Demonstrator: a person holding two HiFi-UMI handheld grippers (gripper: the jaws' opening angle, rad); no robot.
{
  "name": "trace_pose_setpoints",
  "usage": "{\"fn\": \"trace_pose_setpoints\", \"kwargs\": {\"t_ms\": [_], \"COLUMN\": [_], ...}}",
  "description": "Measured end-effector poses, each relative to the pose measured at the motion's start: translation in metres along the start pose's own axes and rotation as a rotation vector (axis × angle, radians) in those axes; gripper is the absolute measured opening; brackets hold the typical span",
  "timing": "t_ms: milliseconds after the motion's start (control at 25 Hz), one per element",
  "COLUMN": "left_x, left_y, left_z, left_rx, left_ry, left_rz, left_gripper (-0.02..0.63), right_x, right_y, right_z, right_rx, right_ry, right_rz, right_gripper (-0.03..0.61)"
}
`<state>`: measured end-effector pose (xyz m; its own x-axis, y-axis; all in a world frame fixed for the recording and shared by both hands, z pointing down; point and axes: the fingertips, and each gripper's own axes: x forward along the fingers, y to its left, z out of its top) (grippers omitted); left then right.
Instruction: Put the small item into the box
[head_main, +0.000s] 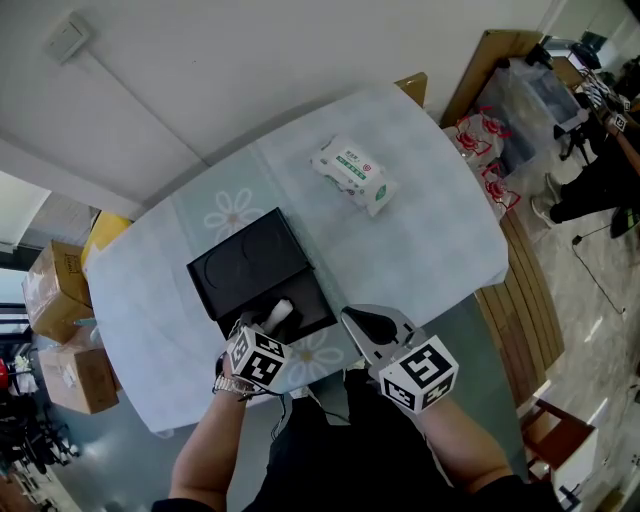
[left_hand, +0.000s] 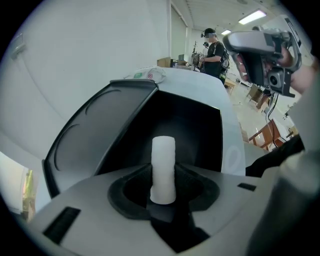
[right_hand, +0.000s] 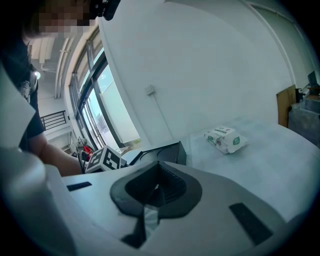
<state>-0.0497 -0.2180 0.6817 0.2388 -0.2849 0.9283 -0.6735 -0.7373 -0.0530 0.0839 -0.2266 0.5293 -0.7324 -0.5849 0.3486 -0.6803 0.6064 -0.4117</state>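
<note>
1. Table (head_main: 430, 250): covered with a pale cloth. It carries the open black box (head_main: 225, 270) and, well apart from it, a wipes packet (head_main: 354, 173).
2. Box: the lid is laid back and I see no contents in the cavity.
3. Right gripper (head_main: 365, 325): jaws pressed together on nothing, held near the table's front edge.
4. Left gripper (head_main: 272, 325): pinching the small white cylinder (left_hand: 163, 167), pointing steeply down over the cavity.
5. Status: I judge pickup and transfer complete. Lowering and release remain.
</note>
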Motion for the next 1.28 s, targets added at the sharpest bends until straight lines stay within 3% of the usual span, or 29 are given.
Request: {"fn": "trace_pose_setpoints", "kwargs": {"t_ms": [600,960,1160,1280], "left_x": [0.007,-0.016,-0.047,-0.077], "left_y": [0.002,0.001,0.007,0.013], "left_z": [0.003,0.008,0.01,0.012], "left_rx": [-0.029,-0.06,-0.095,-0.136], "left_ry": [0.011,-0.112,-0.237,-0.36], "left_rz": [0.003,0.065,0.15,0.186], "left_gripper": [0.144,0.189,0.187,0.186], "right_x": [0.007,0.012,0.021,0.027], "right_y": [-0.009,-0.004,0.012,0.027], "right_z": [0.002,0.002,-0.001,-0.002], "right_rx": [-0.021,-0.05,-0.067,-0.086], "right_ry": [0.038,0.067,0.071,0.077], "right_rz": [0.088,0.126,0.155,0.168], "right_gripper": [0.009,0.009,0.009,0.009]}}
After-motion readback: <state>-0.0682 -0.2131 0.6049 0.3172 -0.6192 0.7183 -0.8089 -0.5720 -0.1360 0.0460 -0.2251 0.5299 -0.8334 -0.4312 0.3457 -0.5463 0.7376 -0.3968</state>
